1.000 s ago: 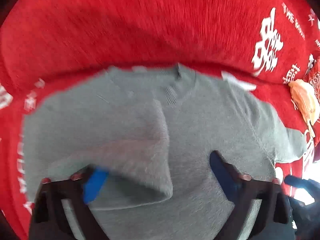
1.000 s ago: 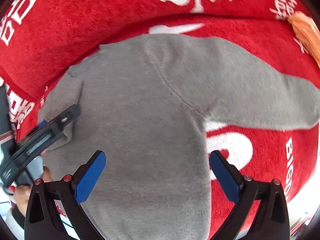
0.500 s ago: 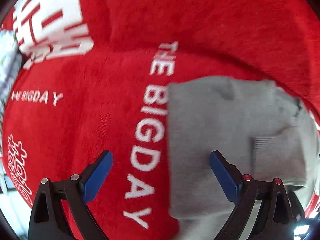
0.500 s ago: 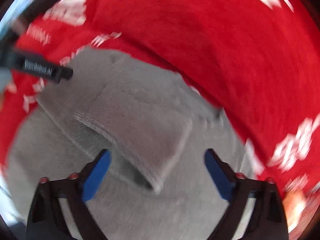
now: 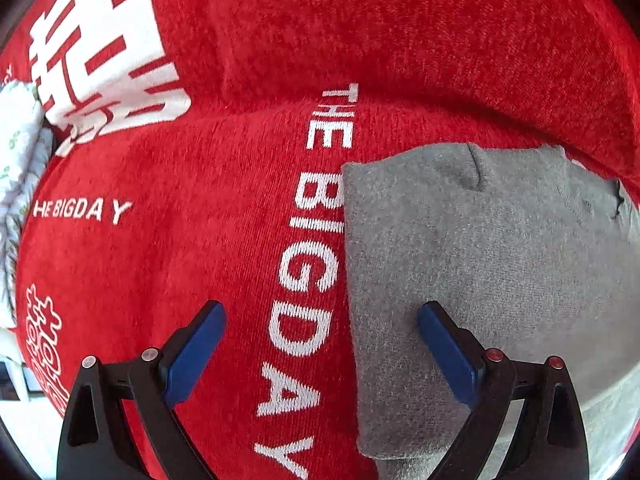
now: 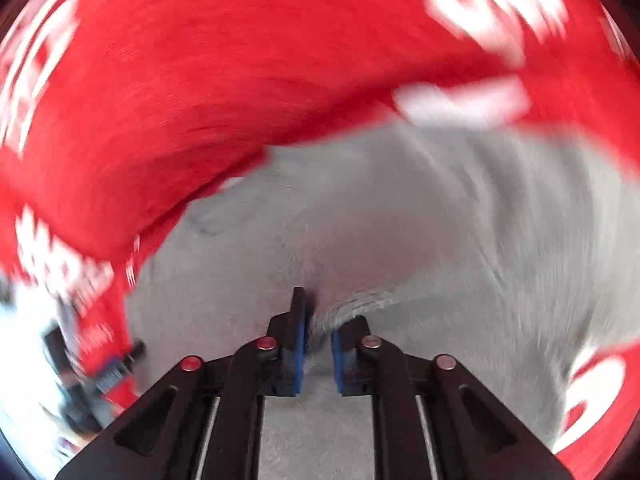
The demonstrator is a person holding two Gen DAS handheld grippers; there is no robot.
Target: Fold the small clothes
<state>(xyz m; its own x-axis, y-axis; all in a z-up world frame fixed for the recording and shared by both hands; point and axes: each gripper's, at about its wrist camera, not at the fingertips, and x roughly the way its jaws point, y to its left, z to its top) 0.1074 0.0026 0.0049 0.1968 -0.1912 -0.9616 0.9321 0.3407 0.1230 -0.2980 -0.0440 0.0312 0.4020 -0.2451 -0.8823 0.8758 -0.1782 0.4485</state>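
A grey sweater [image 5: 480, 248] lies on a red cloth [image 5: 200, 240], its left side folded in to a straight edge. My left gripper [image 5: 320, 312] hangs open over that edge, one finger above the sweater and the other above the red cloth, with nothing held. In the blurred right wrist view the grey sweater [image 6: 440, 220] fills the middle. My right gripper [image 6: 318, 320] points down into it, its jaws closing to a narrow gap with a raised ridge of grey fabric pinched between the blue pads.
The red cloth [image 6: 200, 80] has white lettering and large white characters and rises into a backrest behind. A white patterned fabric [image 5: 16, 160] lies at the far left edge. A dark blurred object [image 6: 80, 380] shows at the lower left of the right wrist view.
My left gripper let go of the folded sleeve and swung left to the sweater's edge. My right gripper swept across the sweater and went from wide open to nearly shut on its fabric.
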